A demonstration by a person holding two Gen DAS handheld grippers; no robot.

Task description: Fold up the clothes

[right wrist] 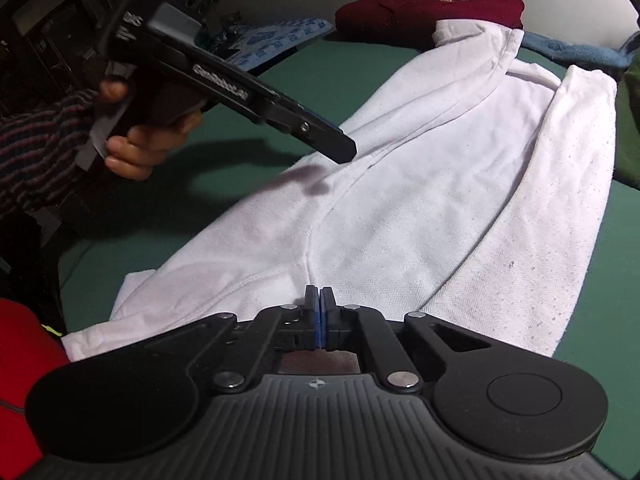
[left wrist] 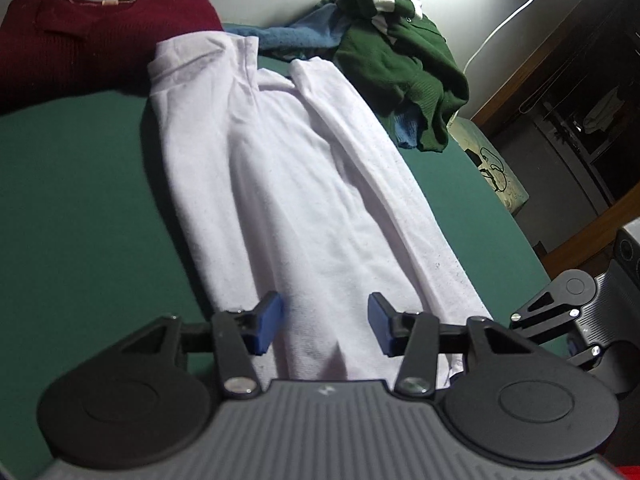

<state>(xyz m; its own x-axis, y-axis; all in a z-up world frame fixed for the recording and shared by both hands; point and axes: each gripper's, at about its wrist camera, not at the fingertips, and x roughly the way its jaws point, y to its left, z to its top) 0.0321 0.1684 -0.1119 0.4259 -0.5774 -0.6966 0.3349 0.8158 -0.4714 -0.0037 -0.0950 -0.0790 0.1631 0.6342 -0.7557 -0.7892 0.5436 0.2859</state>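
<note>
Our white shirt lies with both sides folded inward; beyond its collar, a maroon sweater sits folded, a green heap unfolded. Left claw released over its hem, right claw clenched, whether on cloth we cannot tell

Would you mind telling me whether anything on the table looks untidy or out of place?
Yes: beyond the white shirt, a green garment lies crumpled over a blue one at the table's far edge, unlike the neatly folded maroon sweater.

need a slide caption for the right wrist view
Right gripper shut at the near hem of a white shirt on the green table, left gripper hovering above it.
</note>
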